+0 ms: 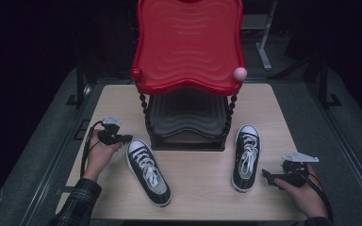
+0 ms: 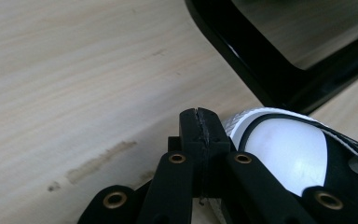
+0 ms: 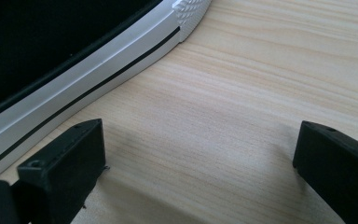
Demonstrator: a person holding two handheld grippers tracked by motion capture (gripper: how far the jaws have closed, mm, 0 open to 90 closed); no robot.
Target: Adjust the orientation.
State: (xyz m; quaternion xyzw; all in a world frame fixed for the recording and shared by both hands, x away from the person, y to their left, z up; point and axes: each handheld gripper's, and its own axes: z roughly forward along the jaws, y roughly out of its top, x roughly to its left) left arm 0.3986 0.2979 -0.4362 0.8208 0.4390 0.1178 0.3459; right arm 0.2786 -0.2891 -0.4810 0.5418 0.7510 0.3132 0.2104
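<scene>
no readable writing on either sneaker; left gripper (image 2: 200, 126) pressed closed beside the left sneaker (image 1: 148, 172), right gripper (image 3: 200, 154) wide by the right sneaker (image 1: 245, 157).

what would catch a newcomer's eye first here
The big red tray on top of the black stand, at the far middle of the table. Then the two black-and-white sneakers: one by the left gripper, the other near the right gripper.
</scene>
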